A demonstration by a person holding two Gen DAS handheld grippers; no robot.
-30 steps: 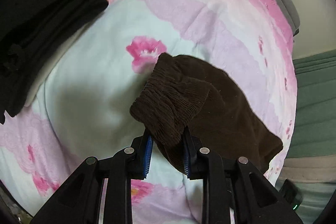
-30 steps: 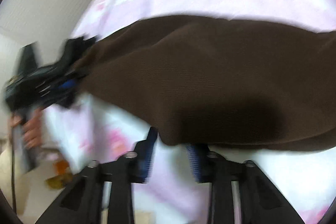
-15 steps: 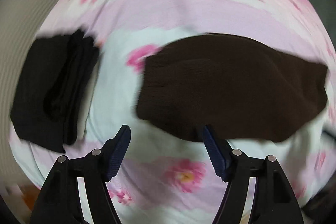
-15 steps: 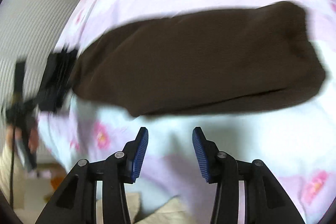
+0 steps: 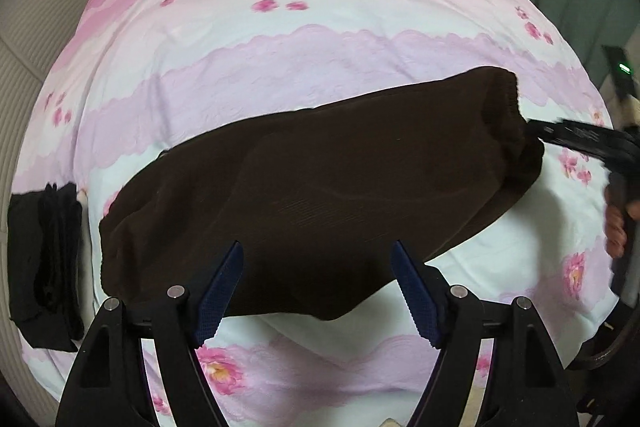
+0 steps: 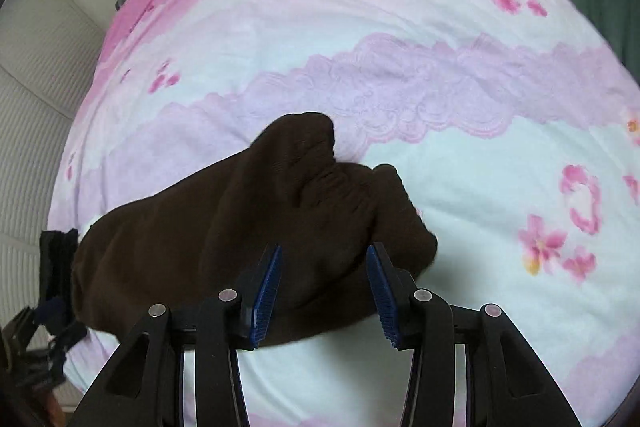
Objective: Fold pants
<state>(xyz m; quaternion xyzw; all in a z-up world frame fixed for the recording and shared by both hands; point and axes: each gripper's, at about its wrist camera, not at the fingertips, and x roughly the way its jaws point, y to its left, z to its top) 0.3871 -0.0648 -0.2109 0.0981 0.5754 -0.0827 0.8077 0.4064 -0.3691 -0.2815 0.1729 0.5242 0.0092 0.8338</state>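
Brown pants (image 5: 320,203) lie folded on your bed (image 5: 320,39), at twelve o'clock from both spread, empty grippers (image 5: 316,291) (image 6: 324,287). Grab one layer only, and the fold likely opens.

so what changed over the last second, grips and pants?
The left gripper let go of the brown pants: shut on the ribbed waistband a second ago, its fingers now stand wide open. The pants went from bunched and lifted to lying flat on the floral bedsheet. The right gripper stays open. The black folded clothes are unmoved.
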